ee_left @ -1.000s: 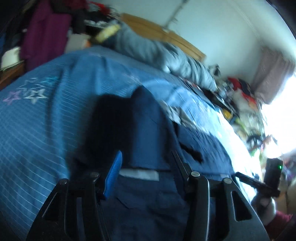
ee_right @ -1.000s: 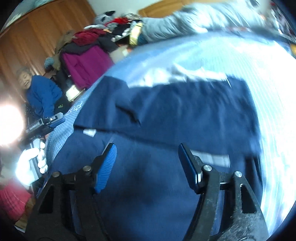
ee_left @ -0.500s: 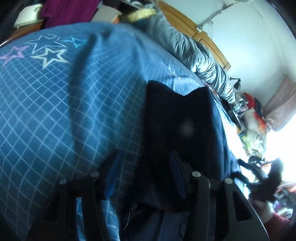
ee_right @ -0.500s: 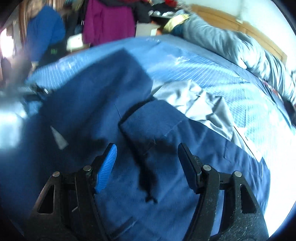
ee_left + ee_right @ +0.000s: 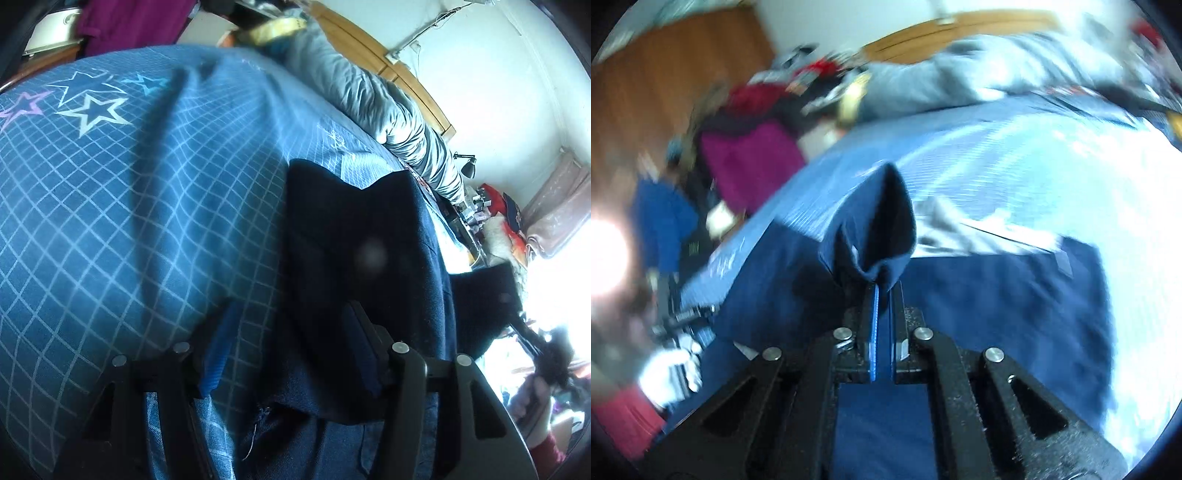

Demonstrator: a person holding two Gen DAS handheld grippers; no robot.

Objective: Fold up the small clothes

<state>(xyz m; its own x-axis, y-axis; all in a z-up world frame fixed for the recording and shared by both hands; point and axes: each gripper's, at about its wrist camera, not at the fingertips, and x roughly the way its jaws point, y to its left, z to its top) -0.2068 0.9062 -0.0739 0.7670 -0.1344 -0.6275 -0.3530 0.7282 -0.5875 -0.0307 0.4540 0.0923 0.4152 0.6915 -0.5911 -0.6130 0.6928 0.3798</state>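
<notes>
The right gripper (image 5: 884, 295) pinches a raised fold of the navy garment (image 5: 997, 295), its jaws closed on the cloth. The garment lies spread on the blue bedspread (image 5: 1015, 155).

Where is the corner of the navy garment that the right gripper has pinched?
In the right wrist view, centre frame: the navy garment has a fold raised above the checked bedspread, clamped in the right gripper.

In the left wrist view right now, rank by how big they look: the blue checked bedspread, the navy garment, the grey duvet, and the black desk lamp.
1. Blue checked bedspread
2. Navy garment, though nearness to the camera inflates it
3. Grey duvet
4. Black desk lamp, far off and tiny
</notes>
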